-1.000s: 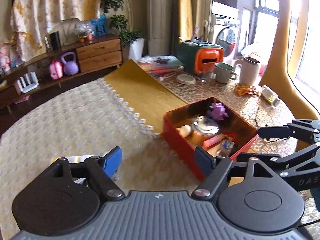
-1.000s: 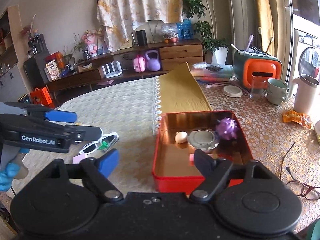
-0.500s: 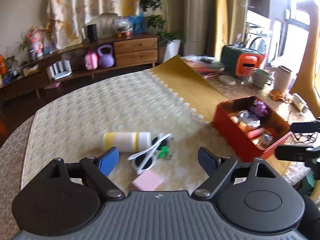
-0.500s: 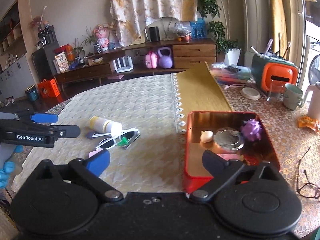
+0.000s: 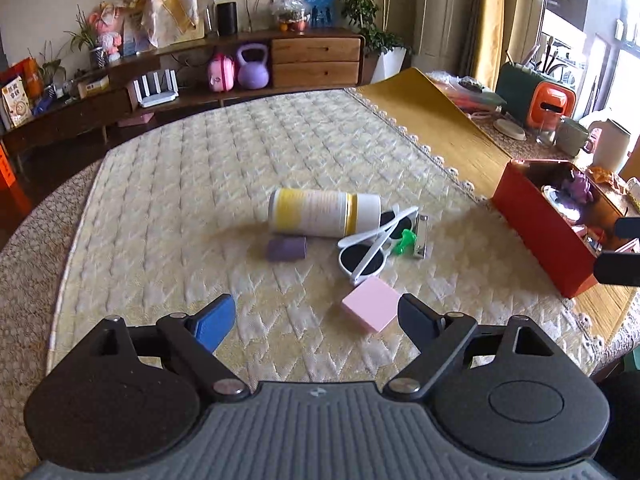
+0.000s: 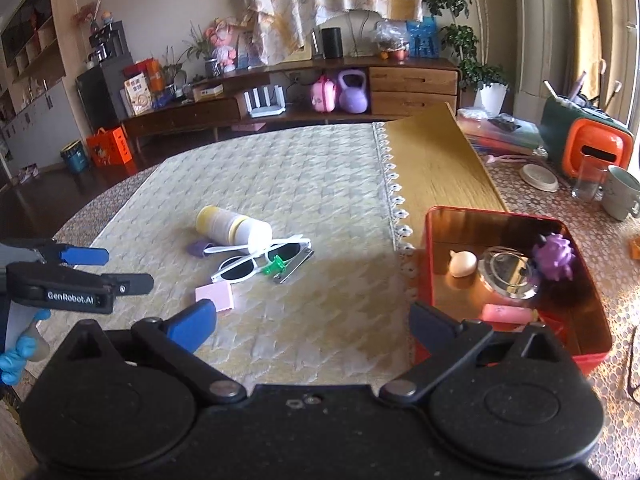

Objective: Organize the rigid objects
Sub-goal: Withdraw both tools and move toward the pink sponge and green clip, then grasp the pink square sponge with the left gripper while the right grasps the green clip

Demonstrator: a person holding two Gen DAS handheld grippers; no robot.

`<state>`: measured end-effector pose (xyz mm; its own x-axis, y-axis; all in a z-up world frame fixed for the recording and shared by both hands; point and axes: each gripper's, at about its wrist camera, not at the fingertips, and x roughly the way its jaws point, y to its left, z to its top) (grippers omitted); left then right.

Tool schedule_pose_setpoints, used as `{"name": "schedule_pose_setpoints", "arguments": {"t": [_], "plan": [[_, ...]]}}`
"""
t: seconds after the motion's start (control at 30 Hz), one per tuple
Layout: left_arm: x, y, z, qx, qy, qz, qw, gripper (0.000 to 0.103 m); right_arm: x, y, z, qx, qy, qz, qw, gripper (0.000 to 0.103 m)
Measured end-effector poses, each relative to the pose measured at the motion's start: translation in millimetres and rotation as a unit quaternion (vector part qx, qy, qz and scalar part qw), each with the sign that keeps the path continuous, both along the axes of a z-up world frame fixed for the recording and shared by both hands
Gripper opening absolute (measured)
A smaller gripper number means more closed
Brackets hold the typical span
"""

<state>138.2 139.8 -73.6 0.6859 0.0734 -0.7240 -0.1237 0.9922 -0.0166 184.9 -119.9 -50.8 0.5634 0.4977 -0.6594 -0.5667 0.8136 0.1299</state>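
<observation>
A white and yellow bottle (image 5: 324, 216) lies on its side on the cream mat. Beside it lie white sunglasses (image 5: 374, 244), a purple block (image 5: 286, 249), a green clip (image 5: 406, 238), a metal nail clipper (image 5: 421, 236) and a pink block (image 5: 372, 309). The red tin box (image 6: 516, 280) on the right holds a purple spiky toy (image 6: 554, 256), a round metal lid (image 6: 506, 272), a cream shell (image 6: 462, 264) and a pink tube (image 6: 508, 314). My left gripper (image 5: 316, 320) is open and empty, just short of the pink block. My right gripper (image 6: 312, 322) is open and empty beside the box.
A mustard runner (image 6: 436, 168) lies behind the box. An orange and green toaster (image 6: 588, 144), a glass (image 6: 586, 178), a mug (image 6: 620, 196) and a white dish (image 6: 540, 176) stand at the far right. Eyeglasses (image 6: 634, 364) lie at the right edge.
My left gripper has swung left from the red box to face the loose items and come closer to them. My right gripper has drawn back and turned left. Both stay open.
</observation>
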Motion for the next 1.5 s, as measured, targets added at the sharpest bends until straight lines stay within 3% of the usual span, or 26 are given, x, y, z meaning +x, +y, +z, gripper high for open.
{"name": "schedule_pose_setpoints", "arguments": {"t": [0.33, 0.6, 1.23, 1.5], "plan": [[16.5, -16.2, -28.3, -0.002, -0.001, -0.042, 0.9991, 0.089, 24.1, 23.6, -11.6, -0.015, 0.009, 0.018, 1.000, 0.103], [30.4, -22.8, -49.2, -0.006, -0.004, -0.049, 0.9988, 0.089, 39.6, 47.2, -21.5, -0.023, -0.001, 0.059, 0.998, 0.099], [42.2, -34.7, -72.9, 0.023, -0.021, -0.062, 0.9976, 0.089, 70.7, 97.4, -56.3, -0.044, 0.005, 0.160, 0.986, 0.066], [45.5, -33.1, -77.4, 0.013, -0.025, -0.055, 0.9981, 0.088, 77.6, 114.0, -68.4, -0.062, 0.002, 0.179, 0.982, 0.056]]}}
